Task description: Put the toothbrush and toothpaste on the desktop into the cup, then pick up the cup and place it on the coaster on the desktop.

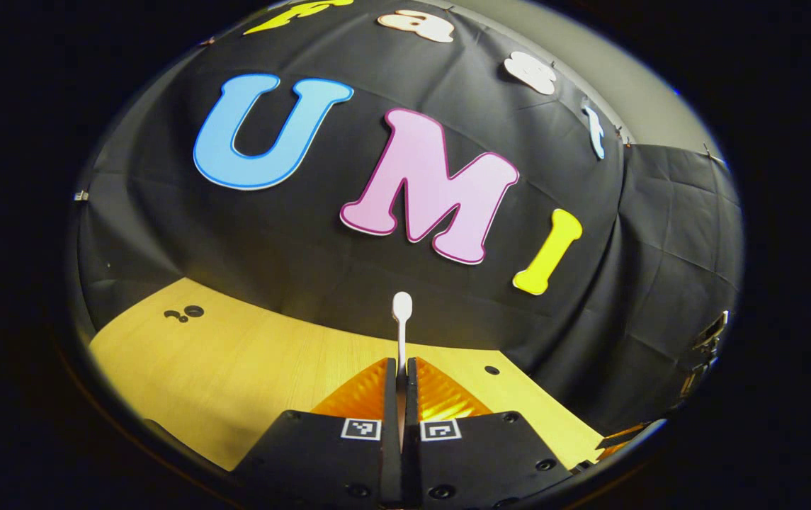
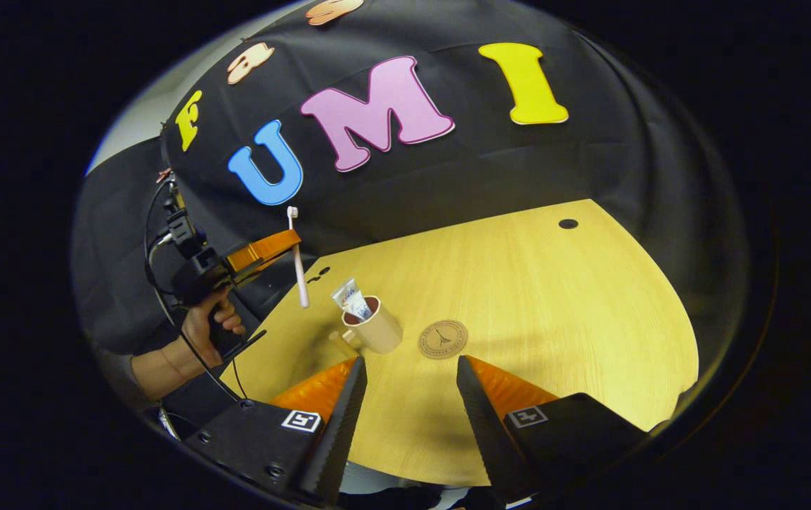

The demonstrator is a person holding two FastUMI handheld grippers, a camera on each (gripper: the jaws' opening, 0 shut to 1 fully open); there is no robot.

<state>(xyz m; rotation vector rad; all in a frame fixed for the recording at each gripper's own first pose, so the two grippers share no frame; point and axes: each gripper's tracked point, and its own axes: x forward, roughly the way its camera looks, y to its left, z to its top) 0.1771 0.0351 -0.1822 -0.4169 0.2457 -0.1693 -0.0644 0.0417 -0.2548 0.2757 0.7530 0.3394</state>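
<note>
While the wooden desktop (image 2: 518, 297) takes up most of the right gripper view, the cup (image 2: 377, 329) sits near its middle with the toothpaste (image 2: 350, 297) poking out, just beside the coaster (image 2: 443, 338). The left gripper (image 1: 401, 372) is clamped on the toothbrush (image 1: 401, 319), held up above the desk. The right gripper (image 2: 405, 375) has its fingers wide apart. The brush's lower end is hidden between the fingers.

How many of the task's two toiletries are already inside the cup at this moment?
1. The toothpaste stands in the cup; the toothbrush is held upright in the left claw, in the air left of the cup.
</note>
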